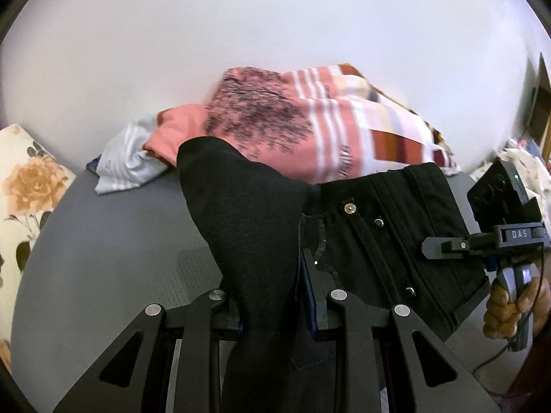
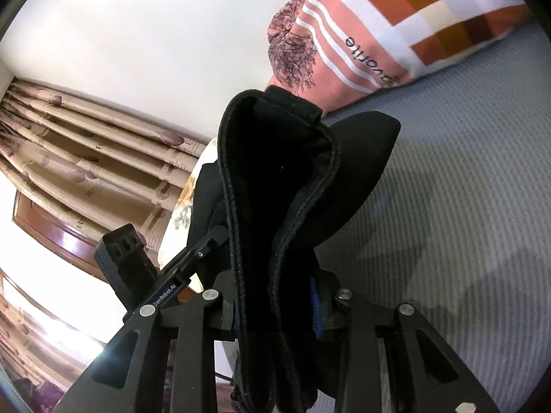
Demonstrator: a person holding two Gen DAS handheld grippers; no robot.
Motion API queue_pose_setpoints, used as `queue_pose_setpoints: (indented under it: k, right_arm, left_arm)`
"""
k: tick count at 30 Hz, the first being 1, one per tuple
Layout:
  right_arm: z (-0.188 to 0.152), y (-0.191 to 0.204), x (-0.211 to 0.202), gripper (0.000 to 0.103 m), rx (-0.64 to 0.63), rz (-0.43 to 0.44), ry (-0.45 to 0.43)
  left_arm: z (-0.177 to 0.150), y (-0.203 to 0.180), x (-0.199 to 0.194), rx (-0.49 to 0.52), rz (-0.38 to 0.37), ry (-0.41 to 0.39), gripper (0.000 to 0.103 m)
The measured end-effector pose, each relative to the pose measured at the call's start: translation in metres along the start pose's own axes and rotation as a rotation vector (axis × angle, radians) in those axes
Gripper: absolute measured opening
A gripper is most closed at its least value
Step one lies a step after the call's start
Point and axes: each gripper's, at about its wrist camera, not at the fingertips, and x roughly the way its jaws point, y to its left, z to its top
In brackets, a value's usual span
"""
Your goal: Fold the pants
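Setting: home bedroom. Evidence: grey textured bedspread, floral pillow, heap of clothes against plain white wall, patterned pleated curtains, polished wooden frame.

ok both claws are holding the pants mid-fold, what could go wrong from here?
1. The left claw pinches only a narrow bunch of the black pants; it could slip out.
2. The pile of pink clothes touches the pants' far edge, so the fold may snag it.
3. The right claw holds a thick, curled hem, likely leaving an uneven crease.
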Motion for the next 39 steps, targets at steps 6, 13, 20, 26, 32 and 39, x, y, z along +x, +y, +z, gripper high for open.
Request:
queue_pose_setpoints:
  k: [6, 13, 20, 26, 32, 39]
  right_arm:
    - [0.030, -0.015, 0.039, 0.029, 0.005, 0.000, 0.005]
    - [0.050, -0.032, 0.065, 0.029, 0.018, -0.018, 0.013]
    - [0.051, -0.041, 0.073, 0.029, 0.009, -0.067, 0.016]
    - [0.045, -0.044, 0.072, 0.030, 0.009, -0.152, 0.006]
    - [0.036, -0.033, 0.068, 0.040, -0.048, -0.294, -0.013]
    - [0.007, 0.019, 0.029, 0.075, -0.125, -0.410, -0.216]
  left_arm:
    - [0.010, 0.035, 0.035, -0.025, 0.027, 0.022, 0.025]
    - [-0.001, 0.067, 0.068, -0.079, 0.037, 0.068, 0.026]
    - [-0.014, 0.081, 0.081, -0.099, 0.092, 0.081, 0.061]
    - [-0.018, 0.102, 0.085, -0.193, 0.129, 0.103, 0.087]
    - [-0.024, 0.095, 0.064, -0.164, 0.265, 0.077, 0.092]
    - [-0.042, 0.068, 0.022, -0.168, 0.323, 0.010, 0.095]
